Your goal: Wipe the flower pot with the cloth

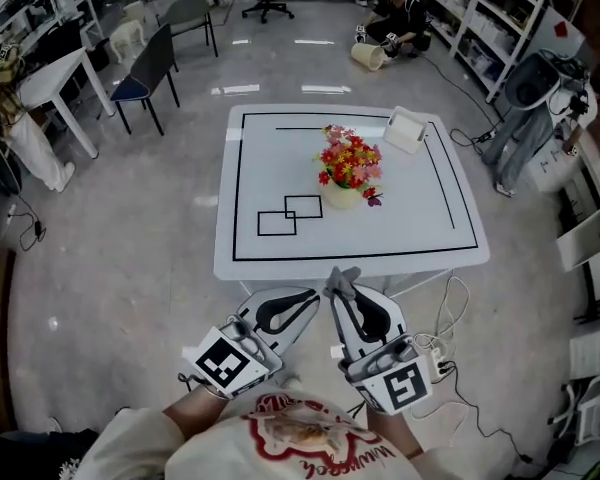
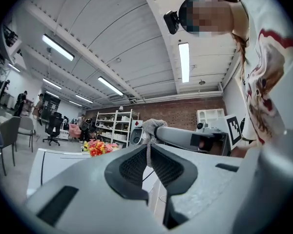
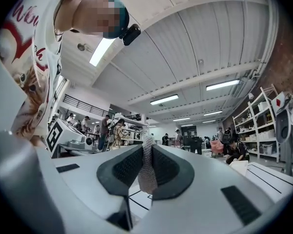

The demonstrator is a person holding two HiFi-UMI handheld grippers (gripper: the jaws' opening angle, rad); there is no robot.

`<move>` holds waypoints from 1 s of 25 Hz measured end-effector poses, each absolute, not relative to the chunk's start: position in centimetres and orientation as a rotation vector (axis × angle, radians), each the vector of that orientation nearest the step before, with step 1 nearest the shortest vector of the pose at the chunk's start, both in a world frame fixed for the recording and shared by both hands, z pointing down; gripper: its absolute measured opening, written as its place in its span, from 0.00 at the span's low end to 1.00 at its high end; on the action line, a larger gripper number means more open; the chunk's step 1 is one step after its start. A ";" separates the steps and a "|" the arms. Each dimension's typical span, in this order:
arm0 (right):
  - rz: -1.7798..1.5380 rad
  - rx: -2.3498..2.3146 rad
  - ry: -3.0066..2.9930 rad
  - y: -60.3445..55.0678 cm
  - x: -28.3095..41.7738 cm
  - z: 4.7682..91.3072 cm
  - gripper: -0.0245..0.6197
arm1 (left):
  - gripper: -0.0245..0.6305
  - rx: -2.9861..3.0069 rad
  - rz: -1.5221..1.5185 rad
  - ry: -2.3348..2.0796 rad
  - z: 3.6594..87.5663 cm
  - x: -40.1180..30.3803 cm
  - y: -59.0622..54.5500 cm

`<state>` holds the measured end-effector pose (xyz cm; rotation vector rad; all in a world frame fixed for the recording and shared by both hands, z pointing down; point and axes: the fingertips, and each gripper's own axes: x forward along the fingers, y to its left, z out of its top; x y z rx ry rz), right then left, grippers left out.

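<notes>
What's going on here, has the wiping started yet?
A person stands at the near edge of the white table with a gripper in each hand. The right gripper is shut on a grey cloth. The left gripper looks shut with nothing in it. Both hang by that near edge, well apart from the flower pot, which stands upright near the table's middle, full of flowers. Wiping has not yet begun.
</notes>
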<state>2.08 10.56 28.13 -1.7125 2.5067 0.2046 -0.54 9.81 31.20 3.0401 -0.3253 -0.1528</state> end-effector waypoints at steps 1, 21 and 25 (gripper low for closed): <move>0.204 -1.698 2.513 11.2 1.6 27.9 0.11 | 0.08 3.036 -0.141 -0.348 31.2 -1.1 10.5; 0.247 -1.510 2.618 18.2 -6.3 26.0 0.11 | 0.08 3.058 -0.234 -0.588 28.3 -10.0 17.4; 0.254 -1.518 2.622 20.0 -9.0 26.1 0.11 | 0.08 3.076 -0.239 -0.612 28.1 -13.7 19.1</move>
